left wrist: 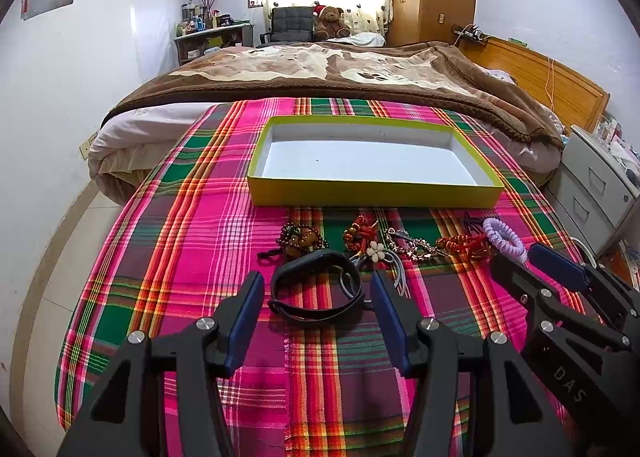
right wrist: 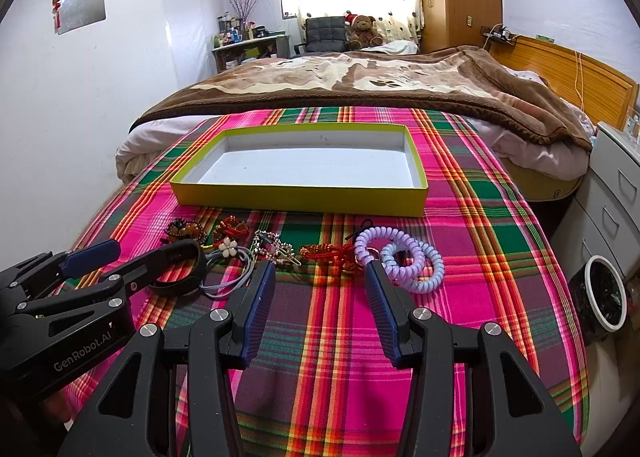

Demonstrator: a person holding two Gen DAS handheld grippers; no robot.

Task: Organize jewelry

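Hovering low over the plaid cloth [left wrist: 192,241], the left gripper [left wrist: 316,285] has its fingers spread wide either side of the black band [left wrist: 316,289], which lies looped at centre frame in the left wrist view. That straddle looks deliberate: the band sits nearest the camera, clear of the tangle behind it, so it makes the easiest first pick.

Over in the right wrist view, the right gripper [right wrist: 320,273] is also spread and holding nothing, its right finger close to the lilac coil ties [right wrist: 400,257] at centre right. Whether that finger is touching the coil, I can't quite tell from this angle.

Between the two, a row of pieces runs across mid-frame: a dark beaded bracelet [left wrist: 298,237], a red knotted cord [left wrist: 358,233], a white flower tie [left wrist: 378,251], a sparkly chain [left wrist: 412,245].

Behind them, in the upper middle, the yellow box [left wrist: 372,195] waits with its white floor bare and its long wall facing the row, a short carry from every piece. Nothing is sorted yet.
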